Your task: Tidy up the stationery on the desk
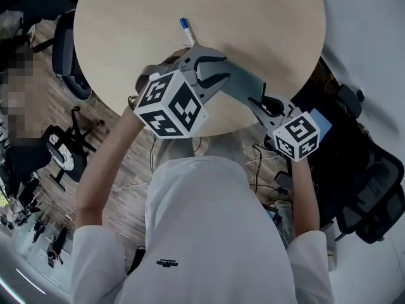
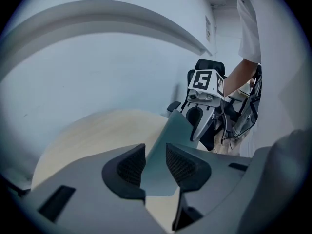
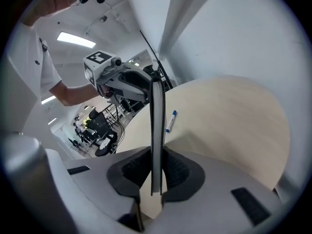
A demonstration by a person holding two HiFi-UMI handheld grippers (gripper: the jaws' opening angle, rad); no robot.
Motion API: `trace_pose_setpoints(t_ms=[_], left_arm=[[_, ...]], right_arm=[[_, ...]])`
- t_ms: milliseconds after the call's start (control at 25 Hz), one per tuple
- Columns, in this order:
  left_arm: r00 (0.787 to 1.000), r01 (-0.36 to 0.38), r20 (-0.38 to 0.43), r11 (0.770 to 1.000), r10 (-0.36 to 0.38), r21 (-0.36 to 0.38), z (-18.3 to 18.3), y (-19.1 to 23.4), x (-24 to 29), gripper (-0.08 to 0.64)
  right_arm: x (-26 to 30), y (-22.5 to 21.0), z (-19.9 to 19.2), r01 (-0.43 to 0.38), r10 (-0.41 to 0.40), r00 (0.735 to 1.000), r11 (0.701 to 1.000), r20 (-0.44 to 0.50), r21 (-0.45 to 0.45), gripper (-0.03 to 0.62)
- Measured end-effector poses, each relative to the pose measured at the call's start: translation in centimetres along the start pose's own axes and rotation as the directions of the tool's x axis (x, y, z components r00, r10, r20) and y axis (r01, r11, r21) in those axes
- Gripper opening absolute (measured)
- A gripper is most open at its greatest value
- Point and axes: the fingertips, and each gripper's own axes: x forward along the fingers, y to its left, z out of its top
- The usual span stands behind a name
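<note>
Round pale wood table (image 1: 266, 18) below, mostly bare. Grey notebook (image 1: 243, 81) held in air over table's near edge, spanning between both grippers. Right gripper (image 3: 155, 172): jaws clamped on notebook, seen edge-on and upright. Left gripper (image 2: 155, 164): jaws narrow, pads closed on notebook's other end. Blue-capped marker (image 1: 186, 30) lies on table, just beyond left gripper

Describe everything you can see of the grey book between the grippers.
The thin grey book is closed, with matte covers and a paler page edge. It is held on edge above the round wooden table, with the left gripper clamped on one end and the right gripper on the other.
</note>
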Motion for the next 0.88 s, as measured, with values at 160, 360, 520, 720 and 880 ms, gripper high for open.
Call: trace_pose_setpoints(t_ms=[160,360,520,720,880], left_arm=[[1.0,-0.019,0.024,0.998,0.02,-0.067,-1.1,-1.4,-2.4,0.117],[0.993,-0.094,0.064,0.986,0.104,-0.136,-2.7,-2.2,-5.1,0.036],[0.98,-0.141,0.096,0.952,0.173,-0.273,-4.5,-2.3,-7.2,0.025],[0.972,-0.167,0.096,0.914,0.216,-0.369,-8.4,-2.9,-9.4,0.025],[0.968,-0.18,0.086,0.887,0.238,-0.426,-10.9,-4.2,-10.8,0.025]], right_arm=[[-0.2,2.0,1.0,0.021,-0.021,1.0,1.0,0.003,0.003,0.081],[-1.0,3.7,2.7,0.022,-0.022,1.0,0.999,-0.011,-0.034,0.081],[-1.5,5.3,4.4,-0.016,0.008,0.996,0.995,-0.085,-0.095,0.081],[1.0,7.1,5.4,-0.096,0.037,0.967,0.969,-0.253,-0.226,0.081],[3.7,8.4,6.1,-0.206,0.067,0.918,0.923,-0.392,-0.326,0.081]])
